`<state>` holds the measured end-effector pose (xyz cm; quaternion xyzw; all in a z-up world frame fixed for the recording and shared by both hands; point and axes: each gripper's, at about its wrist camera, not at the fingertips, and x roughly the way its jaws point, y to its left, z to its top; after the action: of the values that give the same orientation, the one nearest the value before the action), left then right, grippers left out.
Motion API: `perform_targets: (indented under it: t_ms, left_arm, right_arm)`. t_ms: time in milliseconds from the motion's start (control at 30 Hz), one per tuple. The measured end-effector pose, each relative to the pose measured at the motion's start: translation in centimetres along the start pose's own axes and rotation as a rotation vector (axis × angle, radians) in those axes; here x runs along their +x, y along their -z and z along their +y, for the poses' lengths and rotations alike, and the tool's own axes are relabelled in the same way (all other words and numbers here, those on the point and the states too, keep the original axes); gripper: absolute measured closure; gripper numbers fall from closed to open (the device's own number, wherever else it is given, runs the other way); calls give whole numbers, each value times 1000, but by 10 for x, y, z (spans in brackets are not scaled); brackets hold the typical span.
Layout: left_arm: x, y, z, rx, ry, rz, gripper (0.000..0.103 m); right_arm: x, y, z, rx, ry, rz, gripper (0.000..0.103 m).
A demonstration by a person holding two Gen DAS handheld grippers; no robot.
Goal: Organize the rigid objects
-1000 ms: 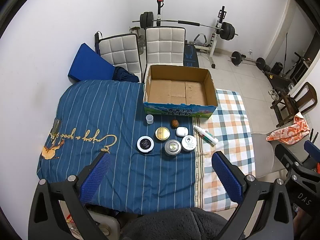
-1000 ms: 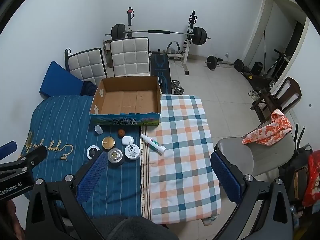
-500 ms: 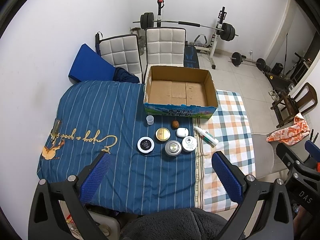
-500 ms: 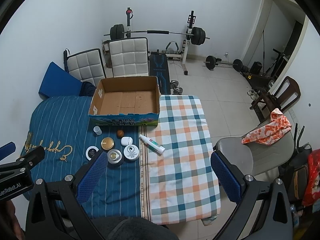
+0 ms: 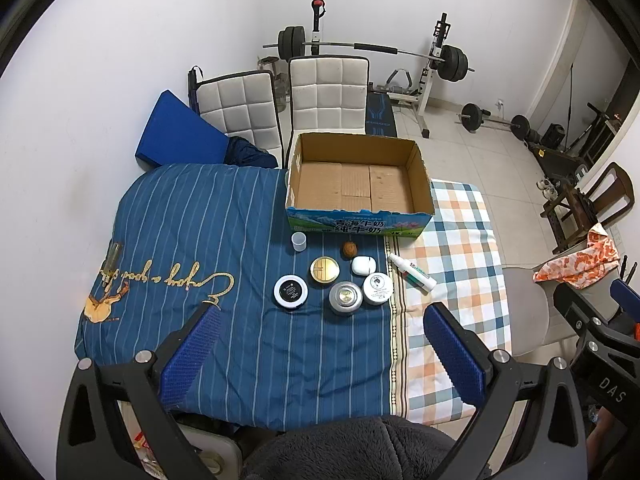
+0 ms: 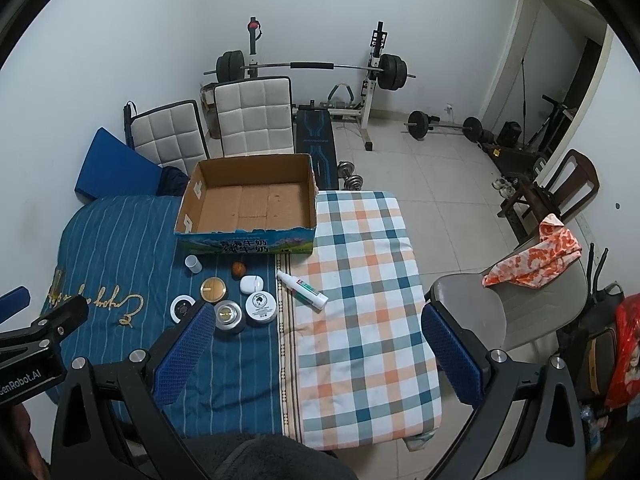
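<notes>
An open, empty cardboard box [image 5: 360, 184] [image 6: 248, 200] stands at the far side of the cloth-covered table. In front of it lie a small clear cup [image 5: 299, 241], a brown ball [image 5: 349, 249], a gold-lidded tin [image 5: 324, 269], a white case [image 5: 363, 265], a black-and-white jar [image 5: 291, 291], a silver tin [image 5: 345, 298], a white jar [image 5: 377, 288] and a white tube [image 5: 412, 273] [image 6: 303, 290]. My left gripper [image 5: 320, 344] and right gripper [image 6: 316, 344] are both open and empty, held high above the table's near edge.
The table has a blue striped cloth [image 5: 192, 240] on the left and a checked cloth [image 6: 360, 280] on the right. Two white chairs [image 5: 328, 96] stand behind. A grey chair with orange cloth [image 6: 532, 264] is at the right. Weights lie on the floor.
Both views have shifted very slightly; the grippers stay open and nothing on the table has moved.
</notes>
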<state>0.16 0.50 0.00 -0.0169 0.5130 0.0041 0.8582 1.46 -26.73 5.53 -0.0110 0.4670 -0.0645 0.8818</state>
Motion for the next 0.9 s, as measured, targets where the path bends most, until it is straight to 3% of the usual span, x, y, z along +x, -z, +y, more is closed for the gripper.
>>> perform_targets:
  t_ms: [900]
  left_arm:
    - [-2, -10, -4, 7, -7, -5, 0]
  right_arm:
    - [-2, 1, -2, -1, 11, -12, 0]
